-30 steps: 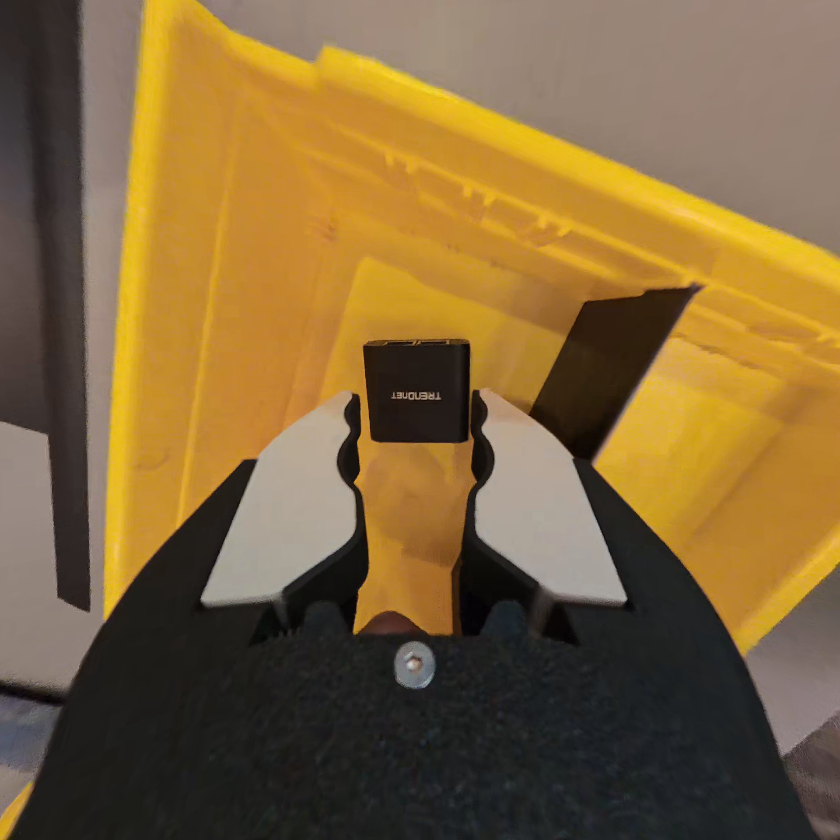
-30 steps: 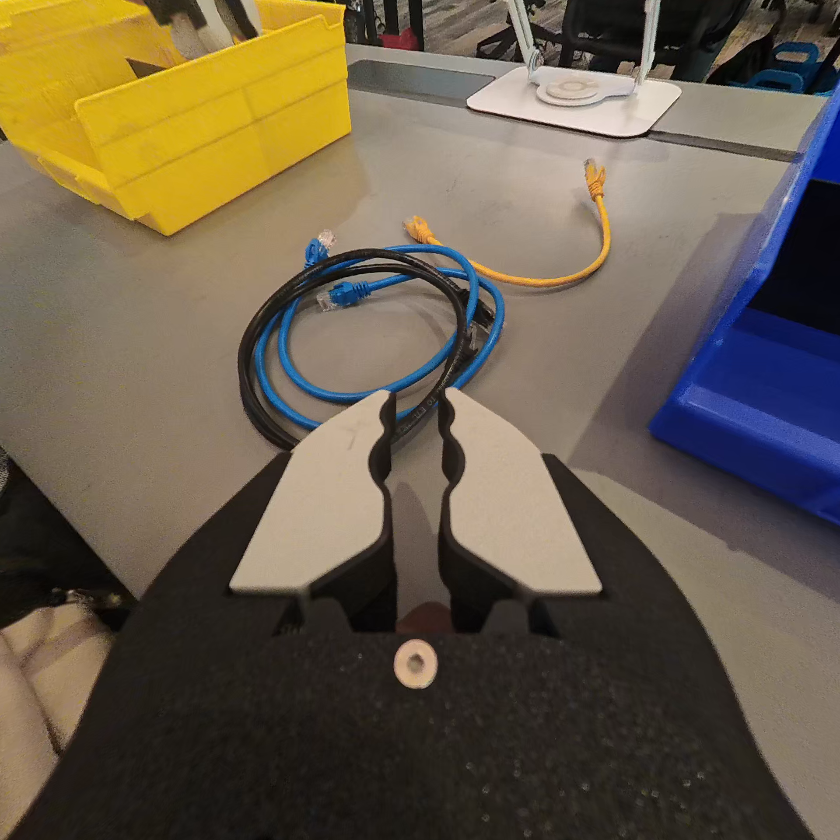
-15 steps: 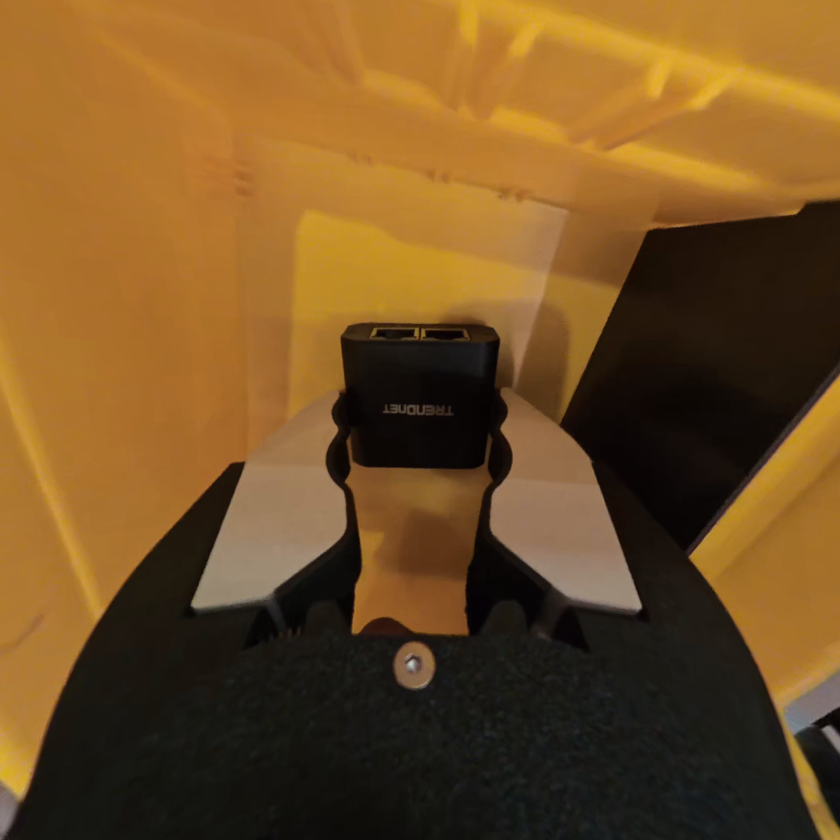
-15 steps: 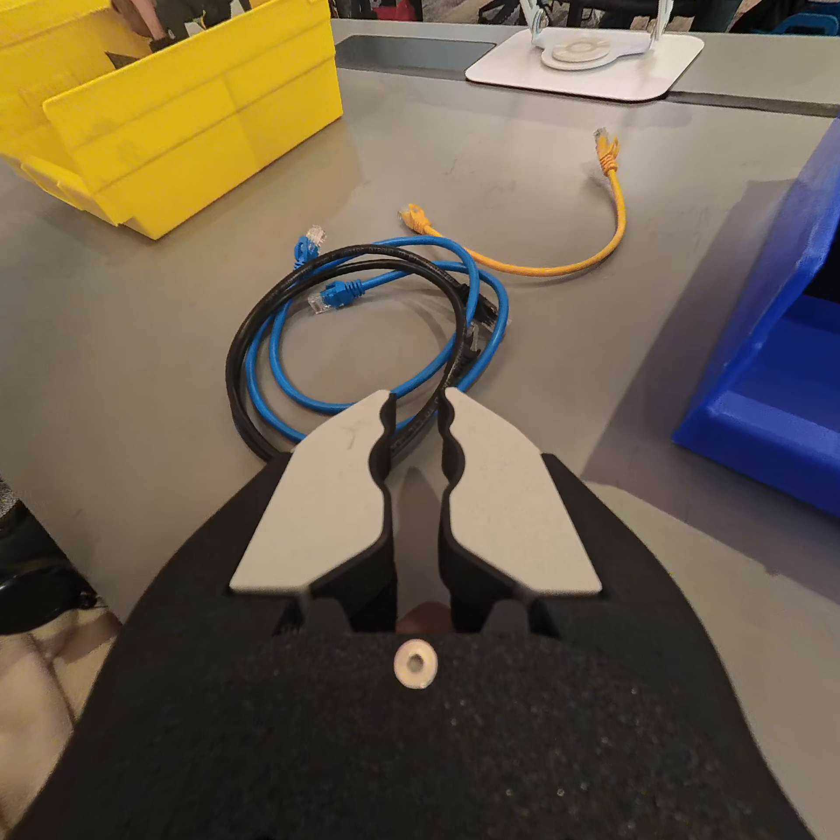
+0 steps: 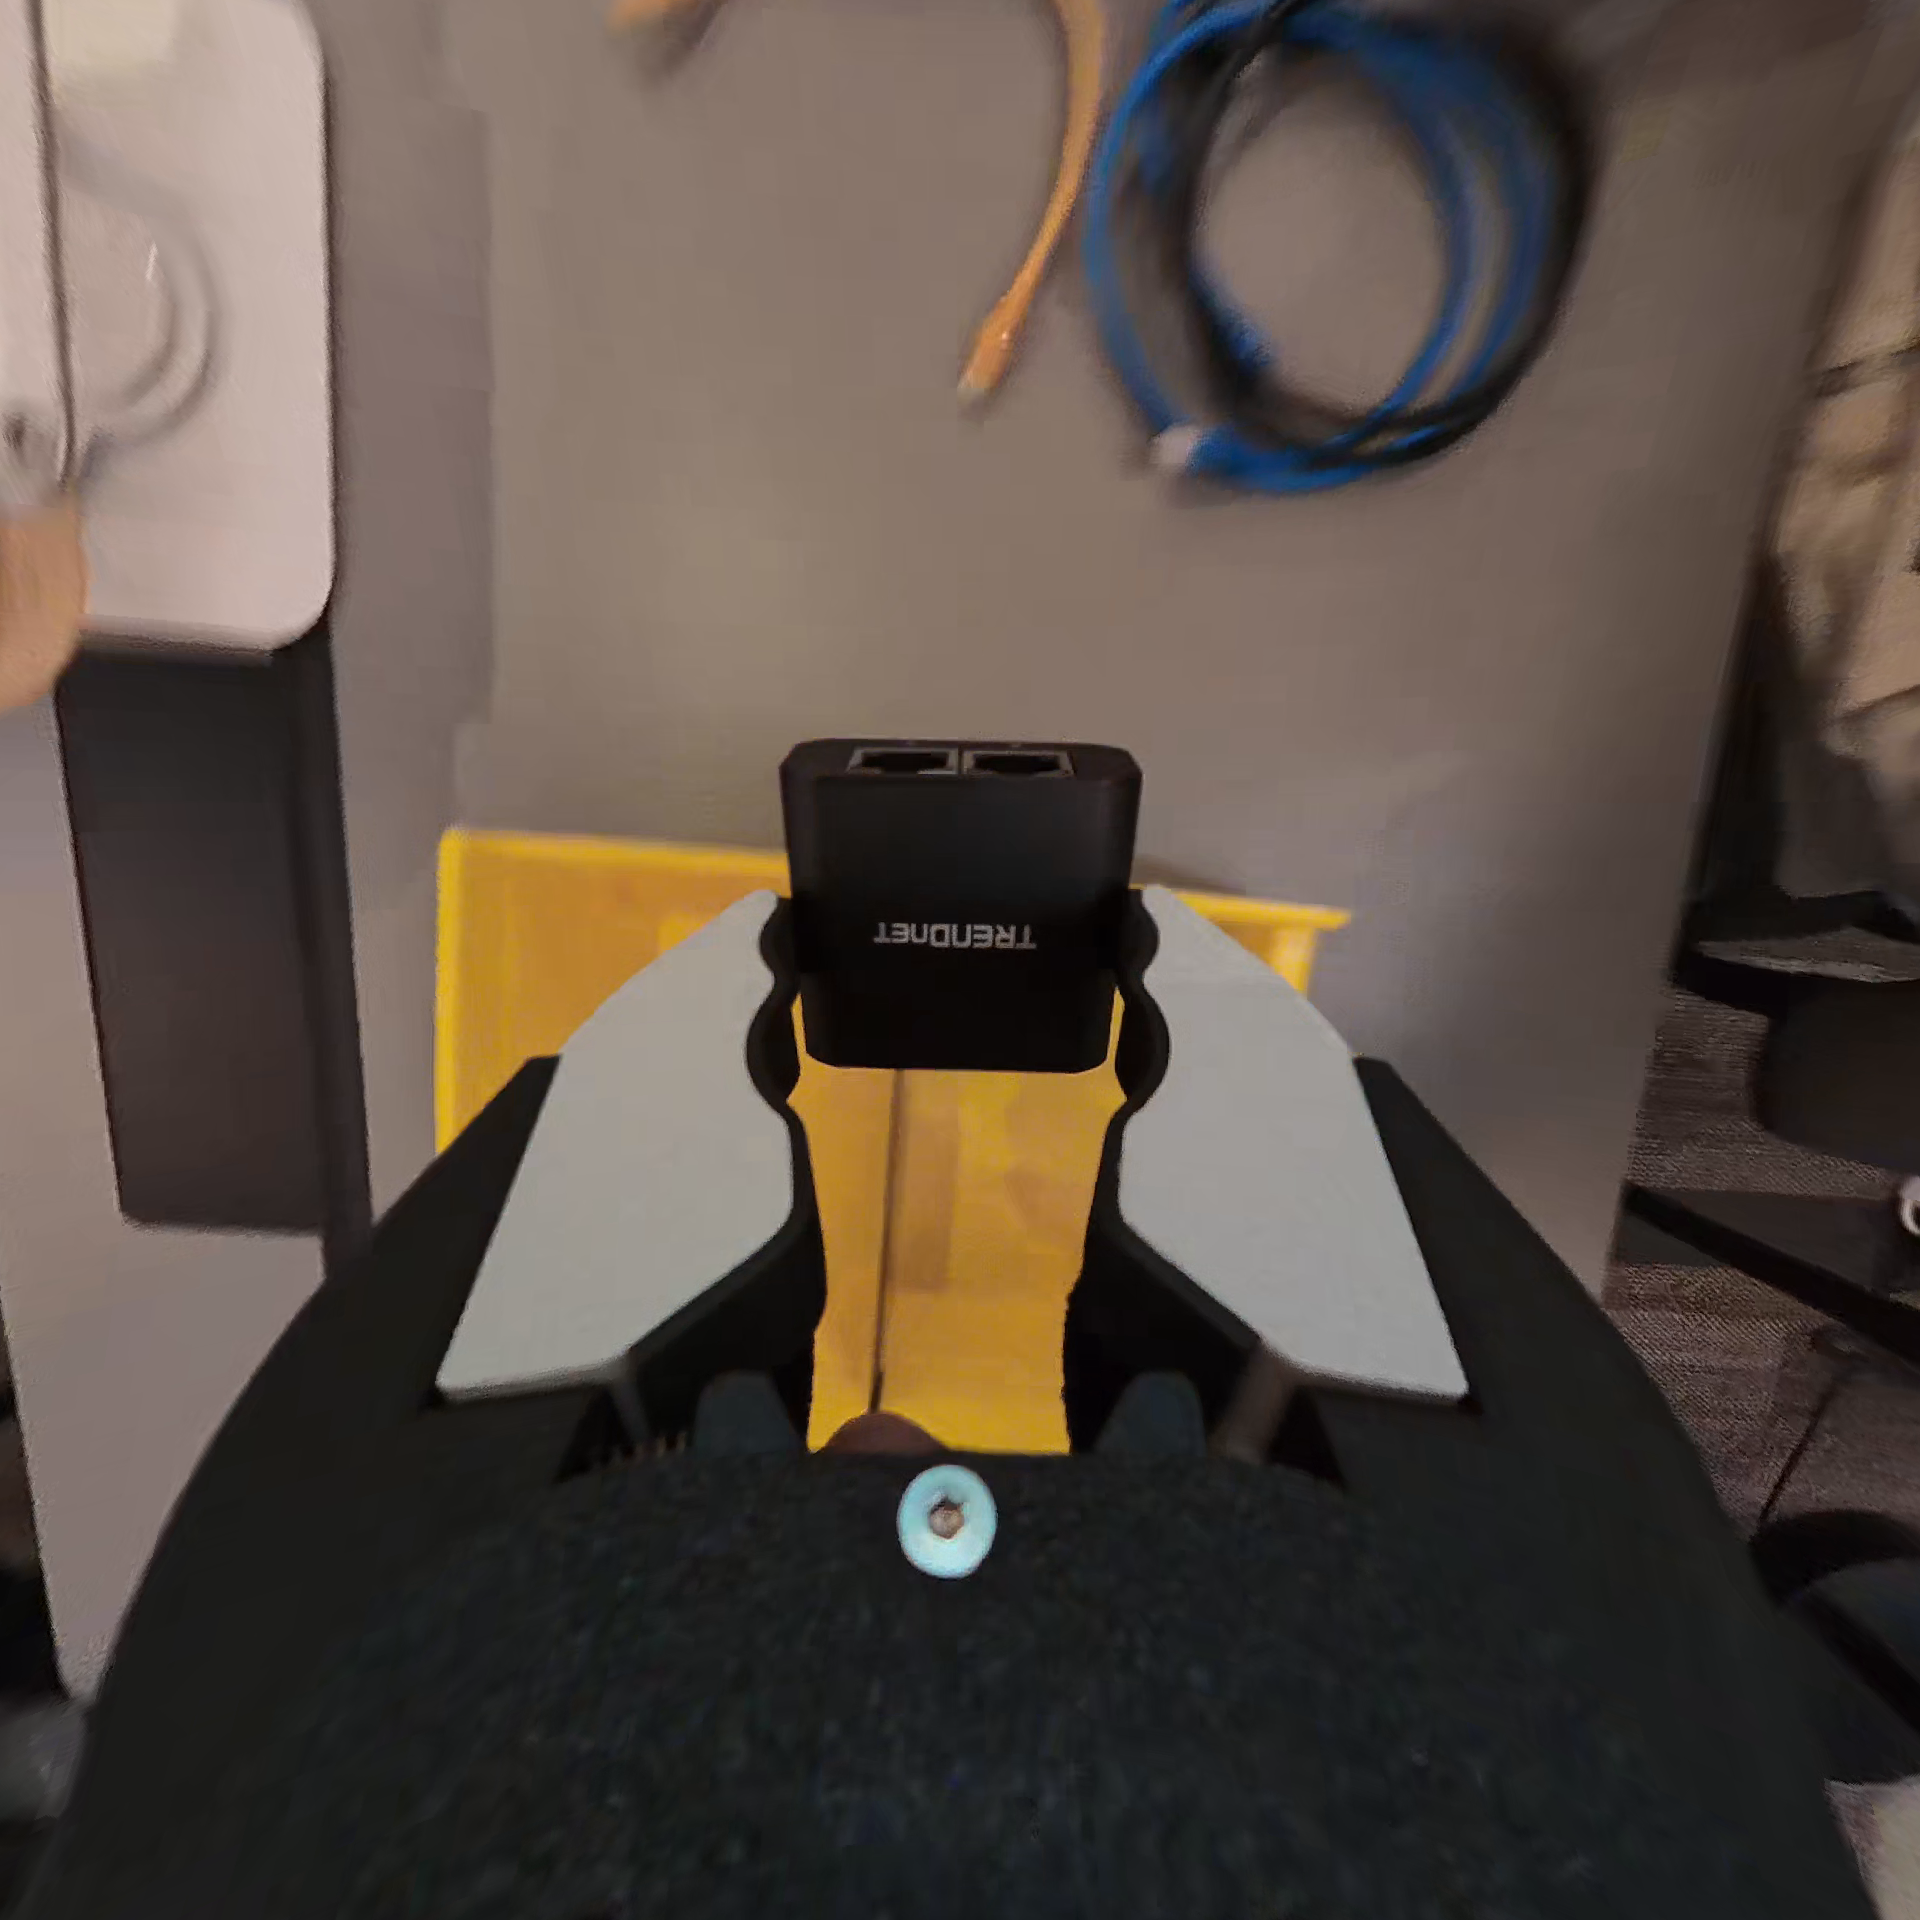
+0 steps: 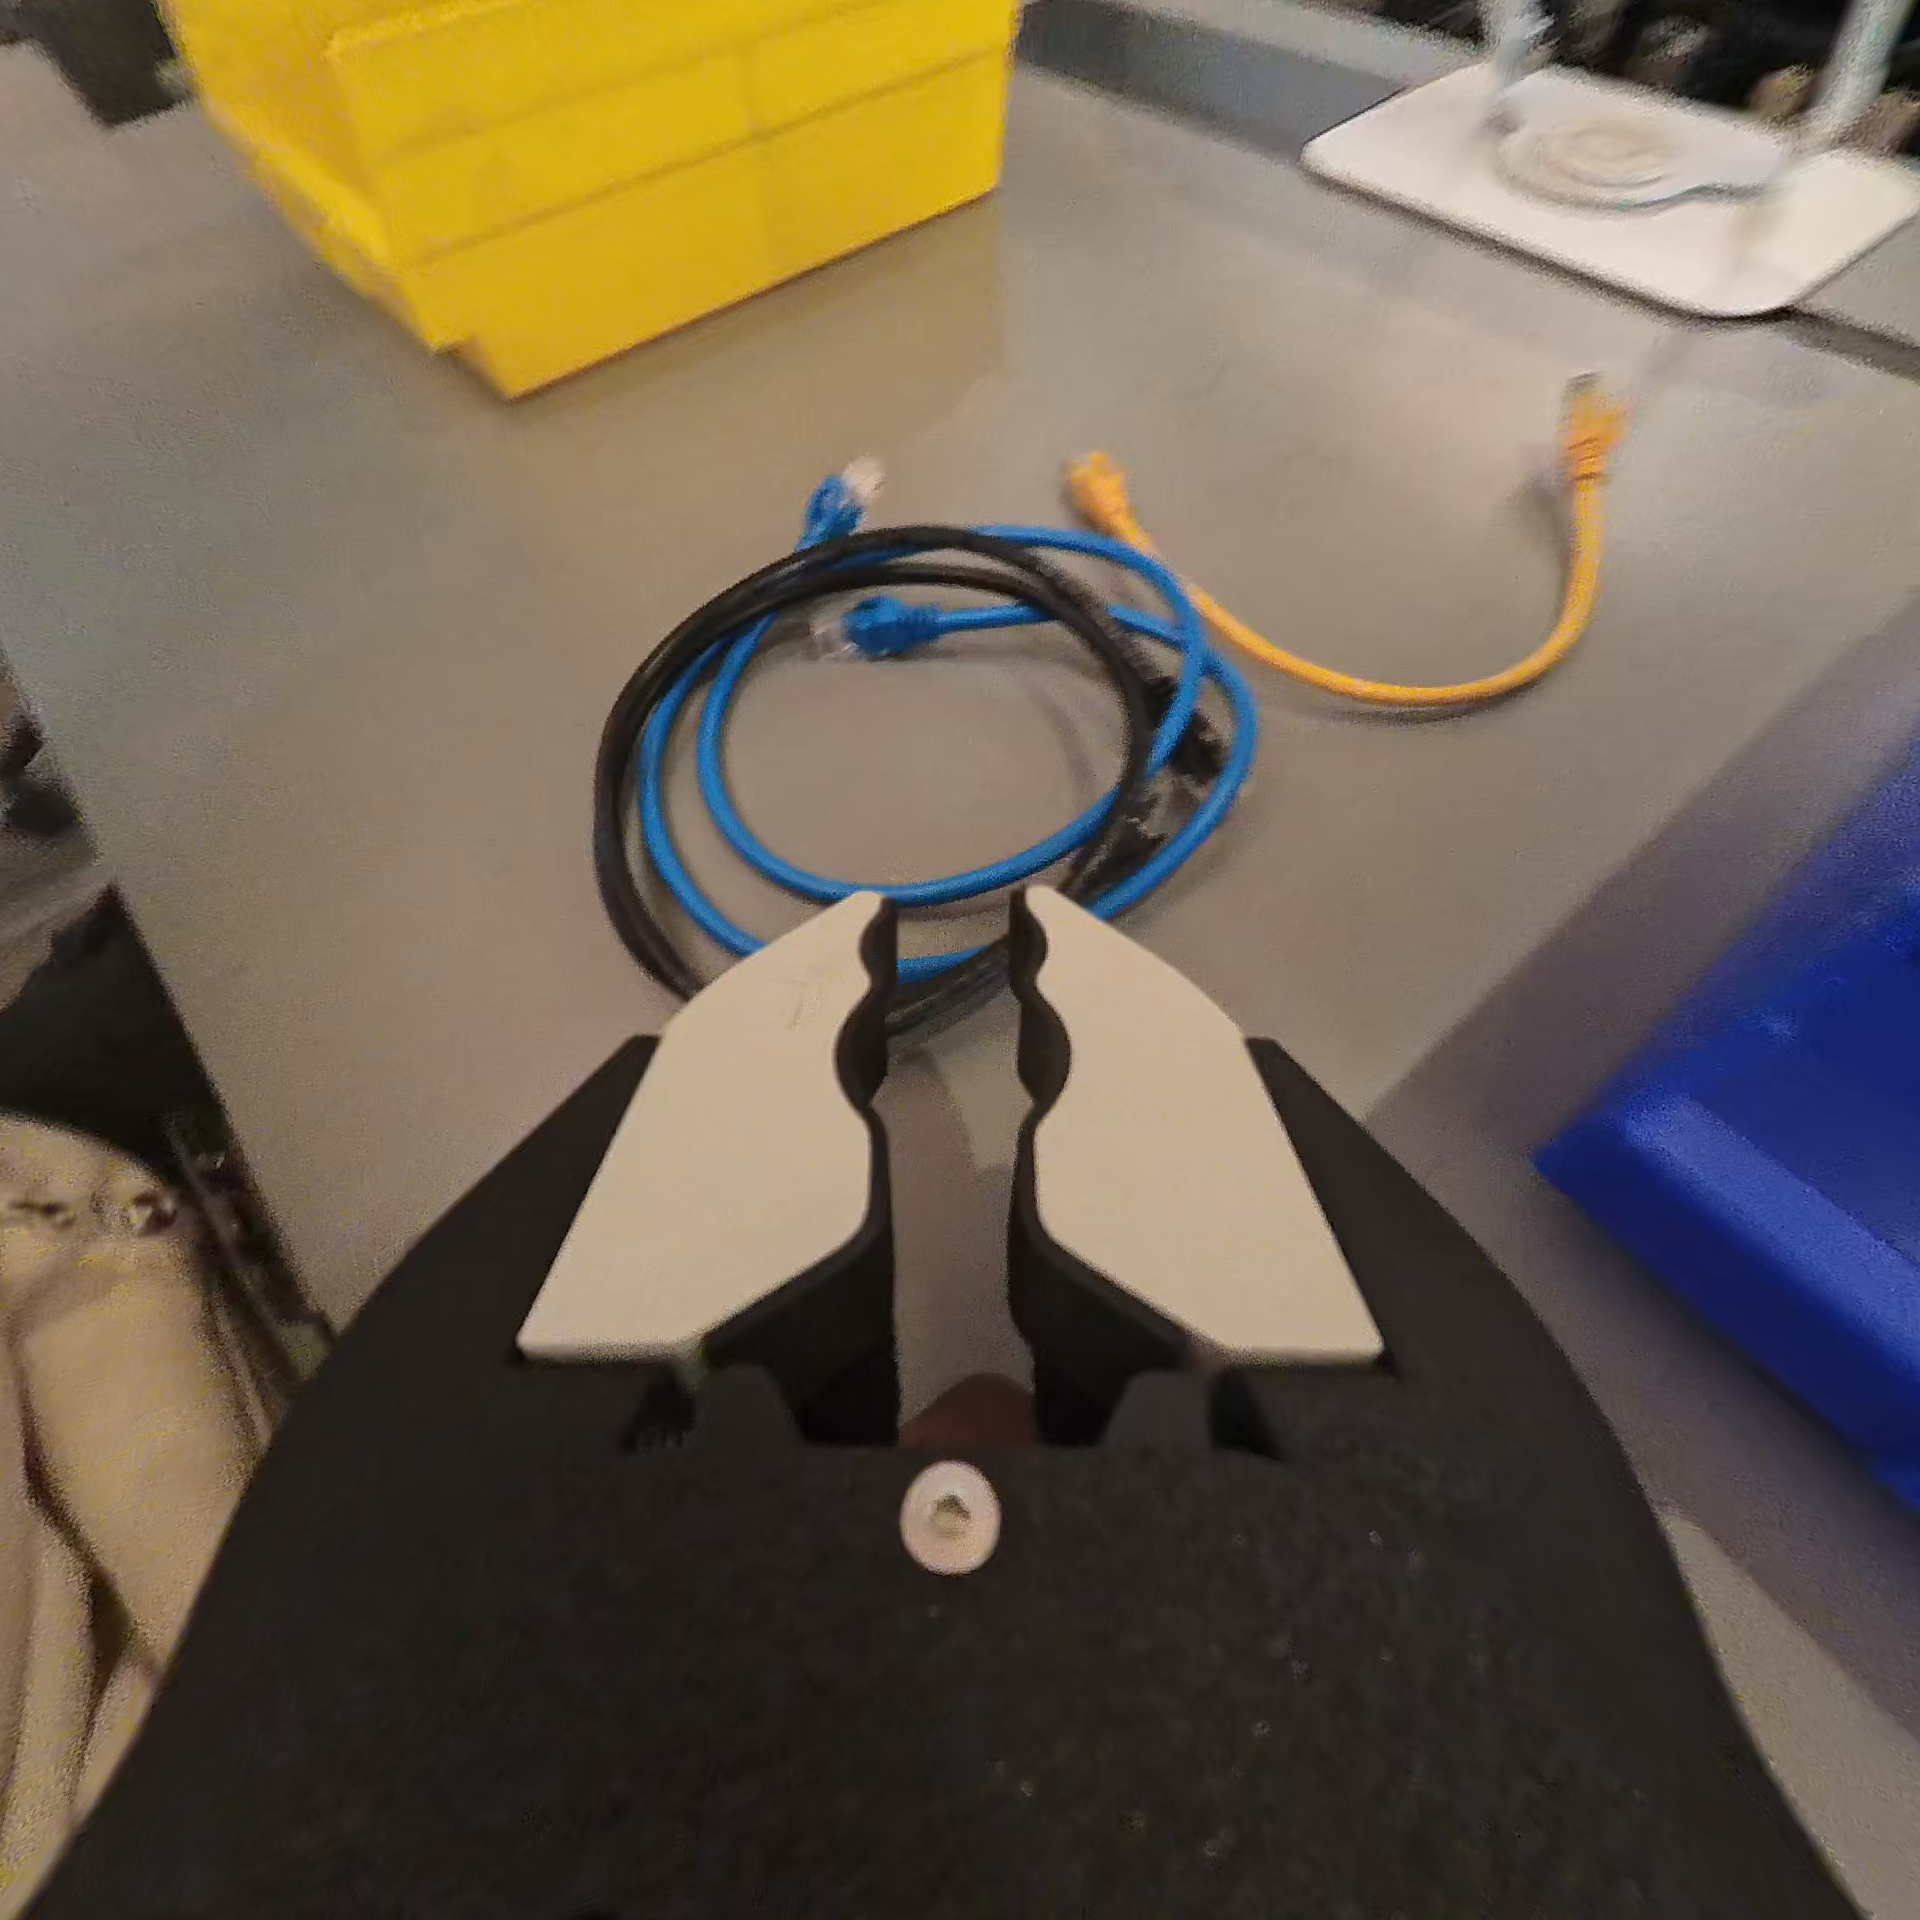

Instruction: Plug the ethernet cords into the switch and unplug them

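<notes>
My left gripper (image 5: 958, 914) is shut on a small black switch (image 5: 961, 883) and holds it in the air above the yellow bin (image 5: 582, 935), with its two ports facing away from me. The blue cord (image 5: 1455, 260) and the orange cord (image 5: 1049, 208) lie on the grey table beyond it. In the right wrist view, the coiled blue cord (image 6: 717, 748), black cord (image 6: 613, 769) and short orange cord (image 6: 1403, 686) lie on the table. My right gripper (image 6: 951, 914) hovers over the near edge of the coil, slightly open and empty.
The yellow bin (image 6: 623, 156) stands at the back left of the grey table (image 6: 312, 520). A blue bin (image 6: 1766, 1143) stands at the right. A white stand base (image 6: 1610, 197) sits at the back right. Light fabric (image 6: 83, 1351) shows past the table's left edge. The gap from one gripper's tips to the other's is roughly 40 cm. To reach the white stand base (image 6: 1610, 197) in a straight line is about 40 cm for my left fingers, about 50 cm for my right. It is also in sight in the left wrist view (image 5: 182, 270).
My left gripper closed on the switch inside the yellow bin and lifted it out and above the bin. My right gripper moved a little closer to the coiled cords.
</notes>
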Tool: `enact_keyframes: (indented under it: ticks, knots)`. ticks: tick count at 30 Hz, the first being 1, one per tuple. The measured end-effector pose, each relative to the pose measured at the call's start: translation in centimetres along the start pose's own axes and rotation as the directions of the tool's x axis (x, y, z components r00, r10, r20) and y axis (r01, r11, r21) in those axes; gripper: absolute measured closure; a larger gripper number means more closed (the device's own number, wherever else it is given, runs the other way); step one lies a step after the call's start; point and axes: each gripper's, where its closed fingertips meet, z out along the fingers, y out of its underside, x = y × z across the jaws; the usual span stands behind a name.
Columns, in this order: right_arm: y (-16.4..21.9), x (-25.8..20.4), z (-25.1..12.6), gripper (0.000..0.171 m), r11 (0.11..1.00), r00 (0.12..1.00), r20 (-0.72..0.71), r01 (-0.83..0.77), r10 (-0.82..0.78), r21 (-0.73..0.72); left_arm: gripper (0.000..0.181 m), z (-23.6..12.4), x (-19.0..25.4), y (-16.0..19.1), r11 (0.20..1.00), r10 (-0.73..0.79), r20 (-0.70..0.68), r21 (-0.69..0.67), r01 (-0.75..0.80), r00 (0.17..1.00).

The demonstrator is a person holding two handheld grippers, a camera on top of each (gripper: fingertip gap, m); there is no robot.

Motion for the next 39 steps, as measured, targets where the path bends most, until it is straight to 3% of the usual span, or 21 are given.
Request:
enact_keyframes:
  ticks: [5, 8, 13, 19, 23, 26, 31, 34, 39]
  knots:
    - [0.9, -4.1, 1.1, 0.146, 0.989, 0.948, 0.302, 0.124, -0.096, -0.075, 0.122, 0.0, 7.4, -7.1, 0.986, 0.145, -0.144, 0.108, -0.13, 0.979]
    - [-1.1, -4.3, 1.2, 0.143, 0.968, 0.93, 0.275, 0.249, -0.246, 0.022, 0.122, 1.8, 11.2, -10.2, 0.977, 0.198, -0.267, 0.127, -0.17, 0.943]
    - [-6.0, -5.4, -0.1, 0.145, 0.824, 0.799, 0.202, 0.543, -0.566, 0.162, 0.122, 5.6, 15.5, -13.0, 0.976, 0.215, -0.456, 0.071, -0.206, 0.864]
    - [-10.6, -6.4, -1.5, 0.144, 0.687, 0.688, 0.103, 0.678, -0.718, 0.264, 0.122, 9.3, 19.1, -14.3, 0.975, 0.195, -0.604, 0.033, -0.221, 0.773]
    - [-11.5, -6.9, -1.7, 0.142, 0.648, 0.651, 0.086, 0.716, -0.754, 0.259, 0.122, 13.6, 17.9, -14.7, 0.985, 0.126, -0.545, -0.034, -0.171, 0.829]
    - [-11.1, -5.1, 0.0, 0.133, 0.575, 0.577, 0.006, 0.812, -0.817, 0.096, 0.122, 16.1, 16.1, -15.3, 0.993, 0.017, -0.491, -0.096, -0.073, 0.871]
    - [-9.7, -3.9, 1.8, 0.132, 0.487, 0.487, -0.004, 0.872, -0.873, -0.049, 0.123, 16.5, 15.4, -17.0, 0.992, -0.077, -0.48, -0.128, 0.017, 0.874]
    - [-9.5, -2.4, 2.4, 0.142, 0.381, 0.379, -0.04, 0.91, -0.924, -0.162, 0.123, 17.3, 14.9, -16.6, 0.974, -0.155, -0.423, -0.214, 0.067, 0.893]
    - [-9.2, -2.2, 3.1, 0.141, 0.342, 0.342, -0.026, 0.927, -0.939, -0.157, 0.123, 17.5, 14.6, -16.0, 0.955, -0.214, -0.376, -0.275, 0.112, 0.902]
